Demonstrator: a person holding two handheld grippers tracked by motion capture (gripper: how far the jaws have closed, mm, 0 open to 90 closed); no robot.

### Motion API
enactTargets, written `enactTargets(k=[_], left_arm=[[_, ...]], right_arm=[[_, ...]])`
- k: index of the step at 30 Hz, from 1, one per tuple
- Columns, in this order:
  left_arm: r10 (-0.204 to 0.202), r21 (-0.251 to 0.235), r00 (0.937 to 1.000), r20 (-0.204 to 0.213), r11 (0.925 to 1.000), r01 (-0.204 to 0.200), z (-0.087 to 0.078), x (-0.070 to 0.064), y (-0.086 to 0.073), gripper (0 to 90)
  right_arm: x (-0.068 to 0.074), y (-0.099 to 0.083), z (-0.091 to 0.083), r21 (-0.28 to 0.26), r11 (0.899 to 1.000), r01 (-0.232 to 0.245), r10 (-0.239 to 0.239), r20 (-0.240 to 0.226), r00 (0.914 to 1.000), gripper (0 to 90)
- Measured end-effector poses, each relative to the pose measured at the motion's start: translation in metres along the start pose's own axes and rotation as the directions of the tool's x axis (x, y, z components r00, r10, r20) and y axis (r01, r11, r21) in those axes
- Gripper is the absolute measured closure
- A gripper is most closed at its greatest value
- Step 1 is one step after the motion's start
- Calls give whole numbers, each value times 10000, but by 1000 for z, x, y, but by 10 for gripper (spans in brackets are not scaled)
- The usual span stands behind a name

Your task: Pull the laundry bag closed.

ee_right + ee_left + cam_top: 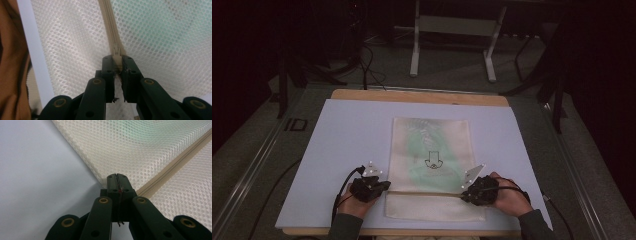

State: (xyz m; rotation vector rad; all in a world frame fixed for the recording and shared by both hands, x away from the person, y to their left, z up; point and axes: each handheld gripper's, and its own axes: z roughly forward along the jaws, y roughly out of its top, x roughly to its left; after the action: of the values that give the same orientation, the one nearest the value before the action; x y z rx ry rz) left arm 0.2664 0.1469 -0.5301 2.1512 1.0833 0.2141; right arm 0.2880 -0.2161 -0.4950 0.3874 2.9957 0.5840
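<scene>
White-covered counter (347, 130), one mesh bag (430, 145), one zipper (110, 27), left gripper (117, 178) pinching the bag's edge, right gripper (117, 61) pinching the zipper pull (116, 53).

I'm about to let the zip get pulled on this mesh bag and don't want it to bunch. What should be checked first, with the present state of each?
1. Right gripper shut on the zipper pull: ok, jaws clamp its tab.
2. Left gripper pinning the mesh bag at the zip's end: ok, jaws closed on the bag's edge beside the zipper.
3. Bag lying flat on the white board: ok.
4. Zip track straight between the grippers: ok, in the high view.
5. Mesh caught in the slider: cannot tell.
6. Green item inside clear of the zip: cannot tell.
</scene>
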Motion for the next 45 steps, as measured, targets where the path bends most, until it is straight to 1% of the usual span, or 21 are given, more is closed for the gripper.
enactTargets(k=[1,3,7,12,18,20,21,23,29,31,32,33,36,39,41,45], left_arm=[[-5,-10,10000,3,10000,5,0,0,0,895],[-6,-6,10000,11,10000,6,0,0,0,895],[-26,-29,10000,12,10000,26,0,0,0,895],[14,12,10000,13,10000,-14,0,0,0,894],[25,29,10000,5,10000,-25,0,0,0,894],[26,23,10000,11,10000,-26,0,0,0,895],[29,27,10000,9,10000,-29,0,0,0,895],[36,31,10000,6,10000,-36,0,0,0,894],[40,24,10000,-16,10000,-40,0,0,0,894],[27,18,10000,0,10000,-27,0,0,0,895],[35,33,10000,1,10000,-35,0,0,0,895],[34,31,10000,3,10000,-34,0,0,0,895],[32,30,10000,-2,10000,-32,0,0,0,894],[41,27,10000,-18,10000,-41,0,0,0,894],[11,14,10000,-17,10000,-11,0,0,0,894],[23,17,10000,-13,10000,-23,0,0,0,894]], right_arm=[[0,-1,-1,80,10000,-21,21,18,10000,822],[-1,-3,-1,29,10000,-72,72,19,10000,822],[-2,-7,-2,118,9998,-139,138,96,9999,822],[-3,-13,-3,14,9997,-258,258,82,9996,822],[-3,-13,-4,-35,9996,-287,287,59,9996,822],[-3,-14,-4,78,9996,-275,274,126,9995,821],[-4,-15,-4,78,9994,-347,347,119,9993,822],[-4,-17,-5,-84,9992,-385,386,73,9992,822],[-4,-18,-7,-200,9990,-411,411,18,9992,821],[-5,-20,-7,72,9990,-451,450,147,9989,821],[-6,-22,-7,88,9987,-494,492,136,9987,822],[-7,-26,-9,-20,9981,-610,611,91,9981,821],[-7,-34,-13,-165,9964,-833,835,157,9964,821],[-8,-38,-16,-209,9958,-895,898,182,9958,821],[-10,-43,-19,-277,9941,-1048,1054,212,9942,821],[-10,-48,-19,-573,9905,-1249,1257,93,9920,821]])
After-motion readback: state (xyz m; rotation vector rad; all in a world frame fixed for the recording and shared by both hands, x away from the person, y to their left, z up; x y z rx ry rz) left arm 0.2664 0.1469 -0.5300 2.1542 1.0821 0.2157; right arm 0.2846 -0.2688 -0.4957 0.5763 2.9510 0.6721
